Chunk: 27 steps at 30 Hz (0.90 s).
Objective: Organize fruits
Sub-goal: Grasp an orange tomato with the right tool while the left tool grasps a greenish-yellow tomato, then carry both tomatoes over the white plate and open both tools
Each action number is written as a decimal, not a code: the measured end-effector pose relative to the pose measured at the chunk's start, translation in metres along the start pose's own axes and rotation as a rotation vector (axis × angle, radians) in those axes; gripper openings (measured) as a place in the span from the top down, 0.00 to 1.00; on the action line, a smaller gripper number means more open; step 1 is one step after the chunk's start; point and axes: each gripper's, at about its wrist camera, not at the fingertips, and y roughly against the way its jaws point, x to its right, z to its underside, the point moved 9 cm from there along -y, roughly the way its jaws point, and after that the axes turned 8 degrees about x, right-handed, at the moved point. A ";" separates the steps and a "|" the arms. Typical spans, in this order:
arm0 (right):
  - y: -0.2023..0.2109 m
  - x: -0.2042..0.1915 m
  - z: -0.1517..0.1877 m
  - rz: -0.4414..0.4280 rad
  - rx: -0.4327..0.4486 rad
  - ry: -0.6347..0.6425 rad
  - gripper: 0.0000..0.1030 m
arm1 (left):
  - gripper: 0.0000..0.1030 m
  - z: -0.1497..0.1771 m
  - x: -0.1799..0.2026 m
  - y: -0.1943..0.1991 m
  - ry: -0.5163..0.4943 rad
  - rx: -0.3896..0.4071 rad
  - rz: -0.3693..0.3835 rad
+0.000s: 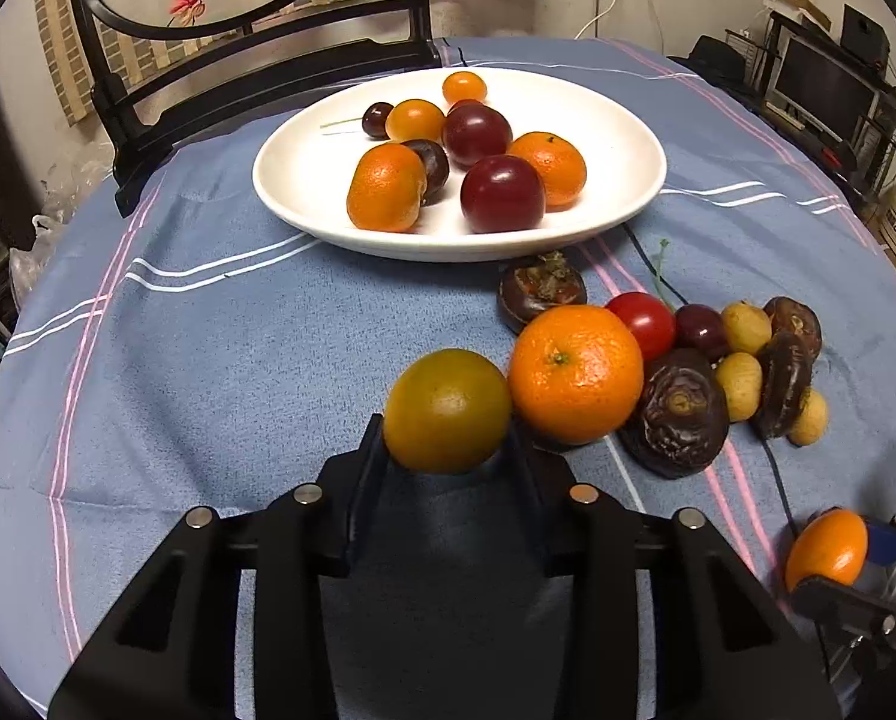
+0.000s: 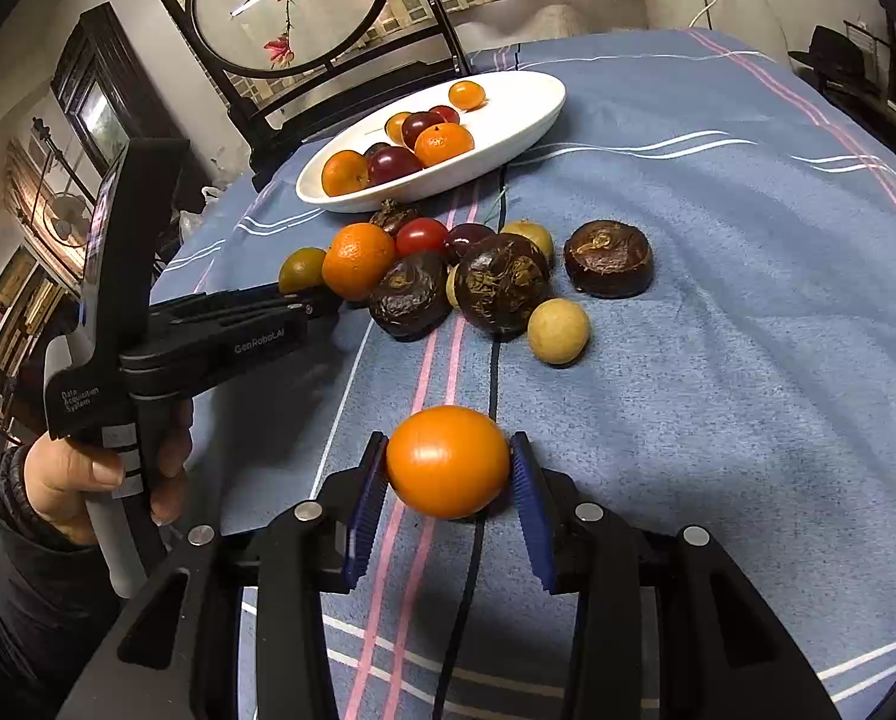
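My left gripper (image 1: 448,438) is shut on a greenish-orange cherry tomato (image 1: 446,410), just left of a mandarin (image 1: 575,373) in the loose pile. It also shows in the right wrist view (image 2: 304,294), held by a hand, with the same tomato (image 2: 301,269). My right gripper (image 2: 448,468) is shut on an orange cherry tomato (image 2: 447,461) held above the cloth; it also shows in the left wrist view (image 1: 827,549). A white plate (image 1: 616,120) behind holds mandarins, dark plums and small tomatoes.
The loose pile holds a red tomato (image 1: 643,321), a cherry (image 1: 701,330), dark water chestnuts (image 1: 676,411) and pale longans (image 2: 558,331). A blue striped cloth (image 1: 208,372) covers the table. A black framed screen (image 2: 292,6) stands behind the plate.
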 end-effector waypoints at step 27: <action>-0.019 -0.013 -0.004 0.114 -0.071 0.283 0.61 | 0.64 -0.012 -0.016 0.048 0.077 0.069 0.122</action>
